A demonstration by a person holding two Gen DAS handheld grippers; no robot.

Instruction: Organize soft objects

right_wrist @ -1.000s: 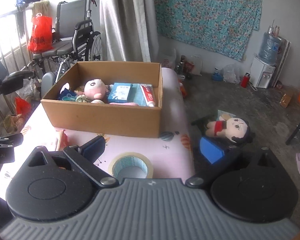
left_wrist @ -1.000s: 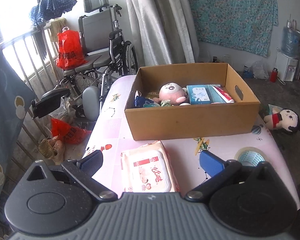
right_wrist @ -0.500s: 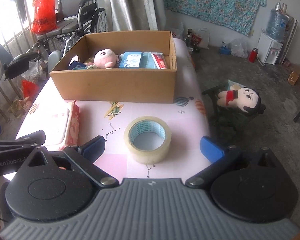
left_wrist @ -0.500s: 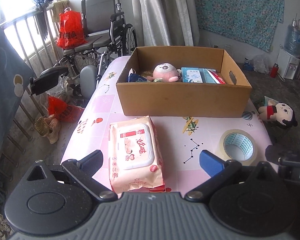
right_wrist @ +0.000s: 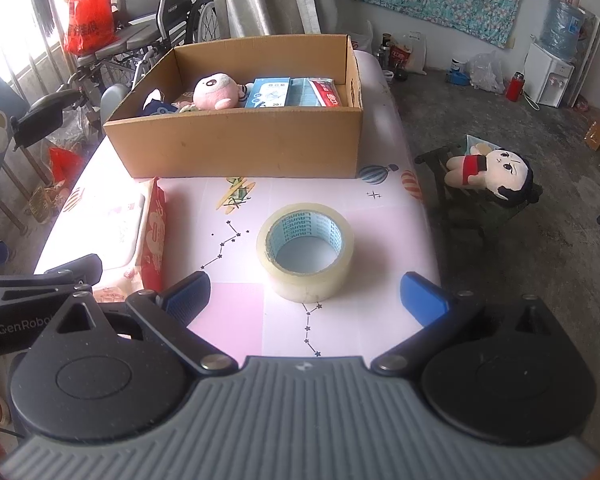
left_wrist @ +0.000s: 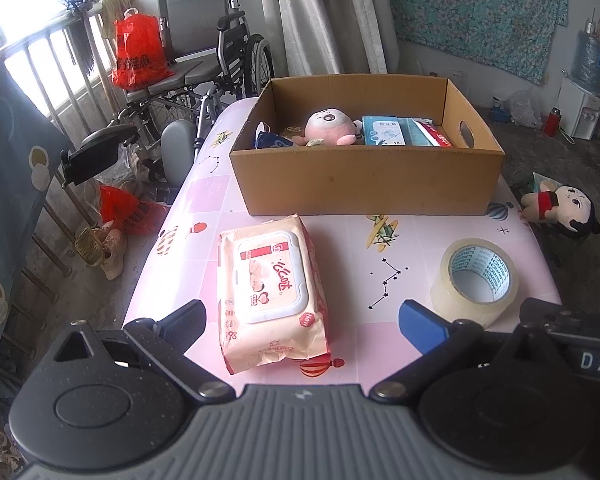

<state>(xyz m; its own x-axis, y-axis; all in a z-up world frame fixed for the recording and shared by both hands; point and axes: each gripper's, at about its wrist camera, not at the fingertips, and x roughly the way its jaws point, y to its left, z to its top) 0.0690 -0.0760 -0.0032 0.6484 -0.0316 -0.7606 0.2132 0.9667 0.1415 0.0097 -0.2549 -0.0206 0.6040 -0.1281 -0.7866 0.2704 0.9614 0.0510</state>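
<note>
Left fingers point(left_wrist: 188, 322) spread wide, empty, wipes pack point(left_wrist: 270, 292) between them, right fingers point(right_wrist: 422, 298) wide.

Tape roll point(right_wrist: 306, 251) core: "LAUNCER", repeated. Wipes pack point(left_wrist: 271, 293): "New", "80". Left gripper point(right_wrist: 24, 326) body: "GenRobo", cut off. Blue box point(right_wrist: 272, 92): "20".

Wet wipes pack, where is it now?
The wet wipes pack lies flat on the table, between the left gripper's open jaws, before the cardboard box.

pink cartoon-printed tablecloth point(left_wrist: 420, 236), brown cardboard box point(left_wrist: 364, 184), pink plush toy point(left_wrist: 328, 126).
</note>
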